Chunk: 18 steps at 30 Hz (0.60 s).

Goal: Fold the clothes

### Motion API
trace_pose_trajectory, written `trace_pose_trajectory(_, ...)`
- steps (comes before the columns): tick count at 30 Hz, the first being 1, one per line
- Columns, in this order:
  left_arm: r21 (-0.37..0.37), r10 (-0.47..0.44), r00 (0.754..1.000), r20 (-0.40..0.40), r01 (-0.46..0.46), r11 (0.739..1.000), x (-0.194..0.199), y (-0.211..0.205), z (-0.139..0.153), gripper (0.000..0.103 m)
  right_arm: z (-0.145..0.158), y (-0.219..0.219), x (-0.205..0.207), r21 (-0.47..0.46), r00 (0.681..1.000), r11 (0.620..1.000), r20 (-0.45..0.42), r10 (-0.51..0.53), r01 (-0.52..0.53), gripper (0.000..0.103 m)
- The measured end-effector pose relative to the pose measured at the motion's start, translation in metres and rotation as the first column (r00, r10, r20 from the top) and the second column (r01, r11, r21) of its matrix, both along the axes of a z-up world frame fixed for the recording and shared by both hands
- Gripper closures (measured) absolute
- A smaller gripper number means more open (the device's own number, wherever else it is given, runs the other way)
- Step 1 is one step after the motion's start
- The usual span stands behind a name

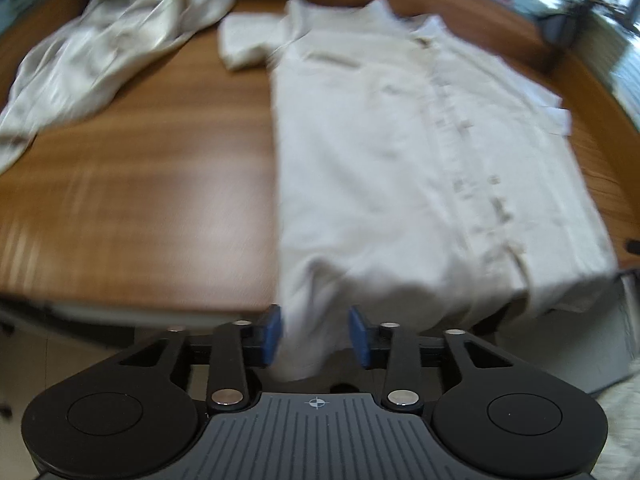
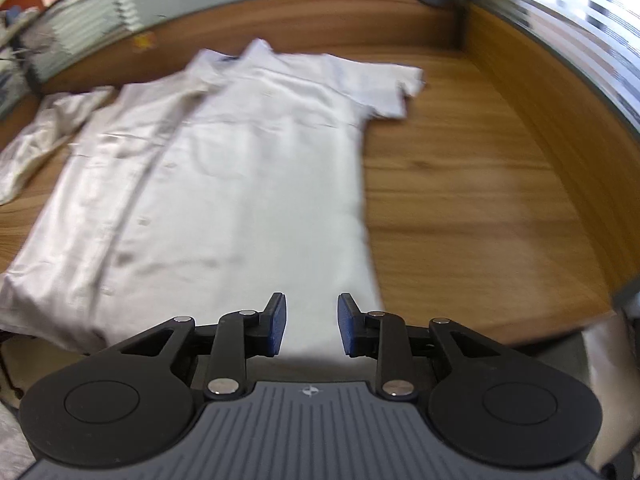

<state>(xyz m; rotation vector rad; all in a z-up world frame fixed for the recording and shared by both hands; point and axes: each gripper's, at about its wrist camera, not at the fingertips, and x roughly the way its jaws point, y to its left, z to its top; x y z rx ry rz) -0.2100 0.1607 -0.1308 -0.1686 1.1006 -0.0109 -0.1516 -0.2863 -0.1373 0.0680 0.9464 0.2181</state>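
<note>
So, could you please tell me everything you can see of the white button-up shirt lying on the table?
The white shirt is short-sleeved, of light woven cloth, with a collar at the far end, a button placket down the front and a chest pocket. It lies spread flat, front up, on the wooden table, sleeves out to the sides, hem hanging slightly over the near edge. A fold of the hem sits between the left gripper fingers, which stand apart; whether they touch the cloth is blurred.

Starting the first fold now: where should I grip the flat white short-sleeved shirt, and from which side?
Grip the white short-sleeved shirt at its hem corners, coming from the wooden table's near edge: the hem overhangs there, so fabric is free to pinch.
</note>
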Motion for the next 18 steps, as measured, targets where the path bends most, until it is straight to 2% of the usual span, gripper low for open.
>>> trace_pose_trajectory(3, 0.01, -0.119, 0.993, 0.02, 0.119, 0.993, 0.01, -0.008, 0.014, 0.052, 0.002, 0.022, 0.001, 0.021, 0.999, 0.999, 0.012, 0.041, -0.041, 0.07)
trace_pose_trajectory(7, 0.048, -0.266, 0.963, 0.034, 0.264, 0.963, 0.022, -0.014, 0.028, 0.048, 0.001, 0.053, -0.001, 0.072, 0.996, 0.994, 0.003, 0.085, -0.085, 0.066)
trace_pose_trajectory(10, 0.059, -0.329, 0.943, 0.049, 0.326, 0.944, 0.036, -0.009, 0.033, 0.045, -0.001, 0.081, -0.008, 0.079, 0.994, 0.991, -0.007, 0.113, -0.112, 0.062)
trace_pose_trajectory(18, 0.064, -0.472, 0.881, 0.041, 0.469, 0.881, 0.074, 0.013, 0.034, 0.043, -0.015, 0.163, -0.024, 0.002, 0.994, 0.995, -0.028, 0.102, -0.102, 0.062)
